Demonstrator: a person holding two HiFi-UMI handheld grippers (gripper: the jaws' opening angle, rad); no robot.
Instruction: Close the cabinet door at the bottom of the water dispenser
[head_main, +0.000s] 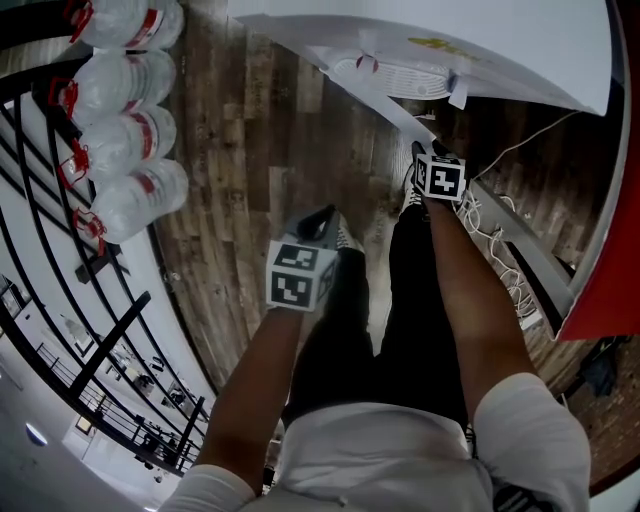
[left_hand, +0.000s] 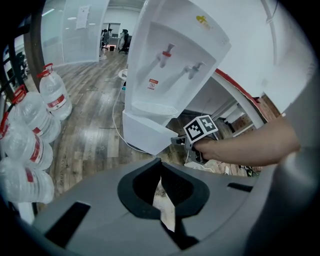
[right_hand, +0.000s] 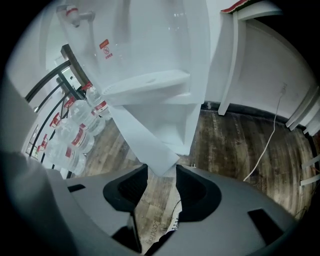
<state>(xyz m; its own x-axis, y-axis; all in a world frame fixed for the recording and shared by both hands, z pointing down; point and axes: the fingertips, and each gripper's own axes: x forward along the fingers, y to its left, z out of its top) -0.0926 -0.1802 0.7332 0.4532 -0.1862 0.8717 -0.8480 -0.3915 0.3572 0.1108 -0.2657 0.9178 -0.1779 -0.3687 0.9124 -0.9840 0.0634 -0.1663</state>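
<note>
While the right gripper (right_hand: 161, 170) gapes around the cabinet door (right_hand: 140, 135) corner at twelve o'clock, the left gripper (left_hand: 160, 162) pinches together, empty; dispenser sticker (left_hand: 153, 84) unreadable.

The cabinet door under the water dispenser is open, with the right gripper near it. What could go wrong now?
1. The right gripper has its jaws apart at the lower corner of the cabinet door; pushing on that thin corner, it may slip off.
2. A white cable lies on the floor beside the water dispenser; a step forward could catch it.
</note>
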